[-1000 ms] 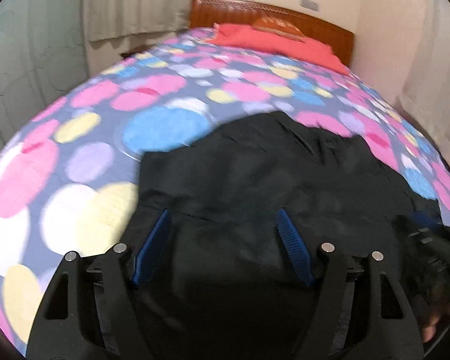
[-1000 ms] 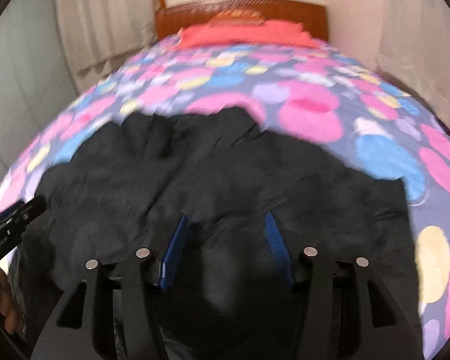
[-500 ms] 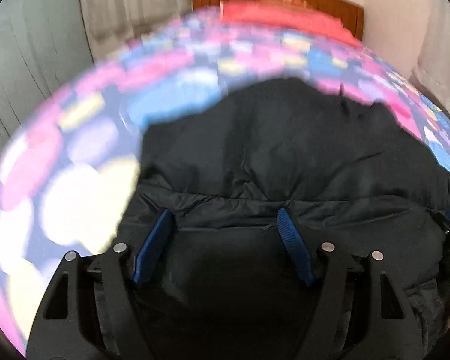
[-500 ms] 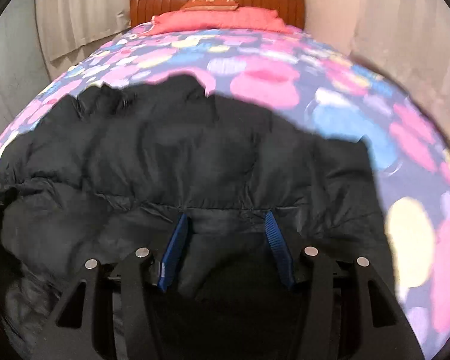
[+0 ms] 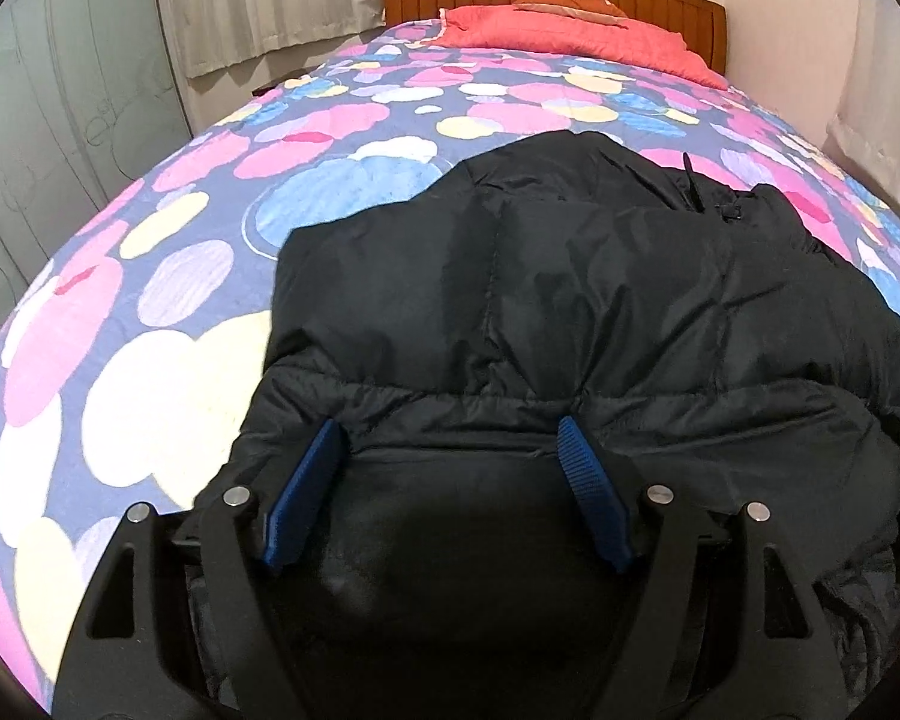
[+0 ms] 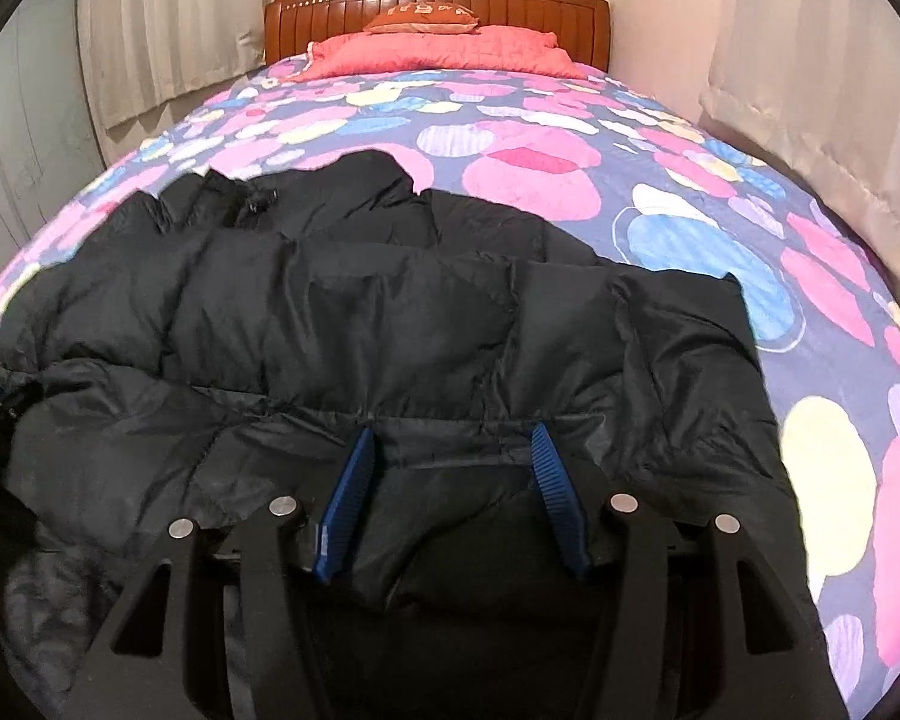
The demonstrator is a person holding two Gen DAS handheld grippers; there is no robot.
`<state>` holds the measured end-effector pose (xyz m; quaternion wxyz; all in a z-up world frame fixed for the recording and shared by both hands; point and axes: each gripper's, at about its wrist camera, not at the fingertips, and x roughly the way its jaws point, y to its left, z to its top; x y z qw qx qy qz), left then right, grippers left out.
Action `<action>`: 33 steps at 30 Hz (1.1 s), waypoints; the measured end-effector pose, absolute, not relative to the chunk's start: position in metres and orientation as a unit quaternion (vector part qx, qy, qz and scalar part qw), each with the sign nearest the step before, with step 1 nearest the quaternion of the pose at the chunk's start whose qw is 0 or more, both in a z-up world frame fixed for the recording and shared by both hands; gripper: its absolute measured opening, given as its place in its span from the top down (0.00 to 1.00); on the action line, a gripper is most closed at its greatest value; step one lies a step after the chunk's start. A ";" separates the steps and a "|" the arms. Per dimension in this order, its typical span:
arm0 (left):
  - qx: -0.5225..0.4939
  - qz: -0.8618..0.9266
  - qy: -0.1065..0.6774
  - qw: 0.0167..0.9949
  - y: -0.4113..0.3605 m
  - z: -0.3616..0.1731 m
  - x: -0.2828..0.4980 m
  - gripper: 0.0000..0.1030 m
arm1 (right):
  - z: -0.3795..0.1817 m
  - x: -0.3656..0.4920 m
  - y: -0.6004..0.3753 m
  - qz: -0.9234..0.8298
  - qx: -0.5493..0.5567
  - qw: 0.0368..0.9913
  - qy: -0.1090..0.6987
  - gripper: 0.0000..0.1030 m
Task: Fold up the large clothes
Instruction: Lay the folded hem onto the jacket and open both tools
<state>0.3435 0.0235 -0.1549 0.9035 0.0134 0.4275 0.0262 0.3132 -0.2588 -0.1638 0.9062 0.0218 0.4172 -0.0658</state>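
On bedspread: black puffer jacket

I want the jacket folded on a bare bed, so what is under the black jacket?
The black jacket lies on the dotted bedspread, which shows all around it. Whatever sits directly beneath the jacket is covered and cannot be seen.

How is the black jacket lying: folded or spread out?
Spread out: the black jacket covers the bedspread widely, puffy, no neat fold visible.
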 end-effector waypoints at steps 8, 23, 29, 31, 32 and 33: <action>-0.007 0.015 0.430 0.903 0.042 -0.133 0.293 0.23 | -0.139 0.245 -0.275 -0.079 0.046 0.909 0.406 0.36; -0.050 0.031 0.440 0.896 0.111 -0.133 0.139 0.23 | -0.141 0.100 -0.316 -0.125 0.082 0.889 0.432 0.35; -0.075 0.050 0.453 0.887 0.140 -0.138 0.090 0.23 | -0.146 0.053 -0.337 -0.148 0.095 0.883 0.435 0.35; -0.093 0.051 0.457 0.883 0.151 -0.142 0.074 0.22 | -0.148 0.038 -0.343 -0.154 0.097 0.881 0.436 0.35; -0.103 0.049 0.460 0.880 0.155 -0.144 0.067 0.22 | -0.148 0.031 -0.346 -0.157 0.100 0.880 0.436 0.35; -0.114 0.047 0.463 0.878 0.160 -0.146 0.061 0.22 | -0.149 0.023 -0.350 -0.159 0.106 0.879 0.437 0.34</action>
